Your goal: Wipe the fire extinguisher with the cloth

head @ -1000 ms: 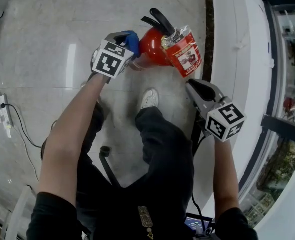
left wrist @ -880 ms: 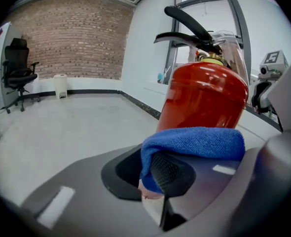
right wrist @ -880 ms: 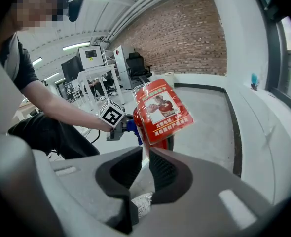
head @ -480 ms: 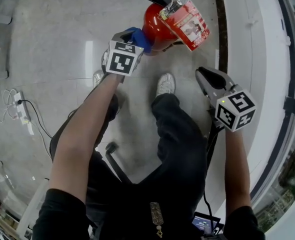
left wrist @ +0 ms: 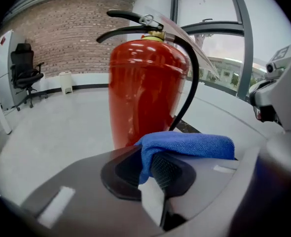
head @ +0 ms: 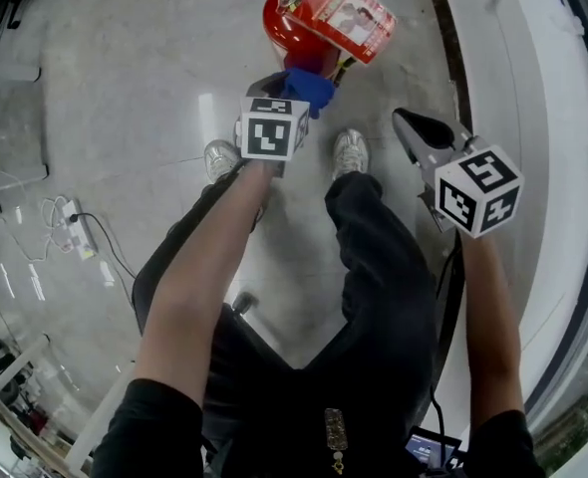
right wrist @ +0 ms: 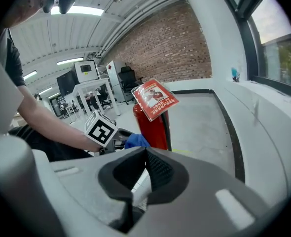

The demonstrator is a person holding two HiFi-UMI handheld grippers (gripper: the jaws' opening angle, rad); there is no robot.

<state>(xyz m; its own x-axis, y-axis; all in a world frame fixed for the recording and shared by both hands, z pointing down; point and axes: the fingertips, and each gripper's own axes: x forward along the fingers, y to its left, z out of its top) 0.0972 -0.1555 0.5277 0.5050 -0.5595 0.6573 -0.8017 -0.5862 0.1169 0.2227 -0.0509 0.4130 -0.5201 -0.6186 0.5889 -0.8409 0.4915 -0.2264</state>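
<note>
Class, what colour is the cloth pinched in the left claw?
Blue. The cloth shows best in the left gripper view.

Head view: on the person's head, steeply down at the floor (head: pixel 125 88); fire extinguisher (head: pixel 279 23) farthest, at 12 o'clock. Left gripper view: rides left tongs (left wrist: pixel 158 177), faces along them, extinguisher close, filling centre. Right gripper view: along right tongs (right wrist: pixel 145 177), extinguisher farther, near centre. All three share extinguisher and cloth (left wrist: pixel 195 144).
</note>
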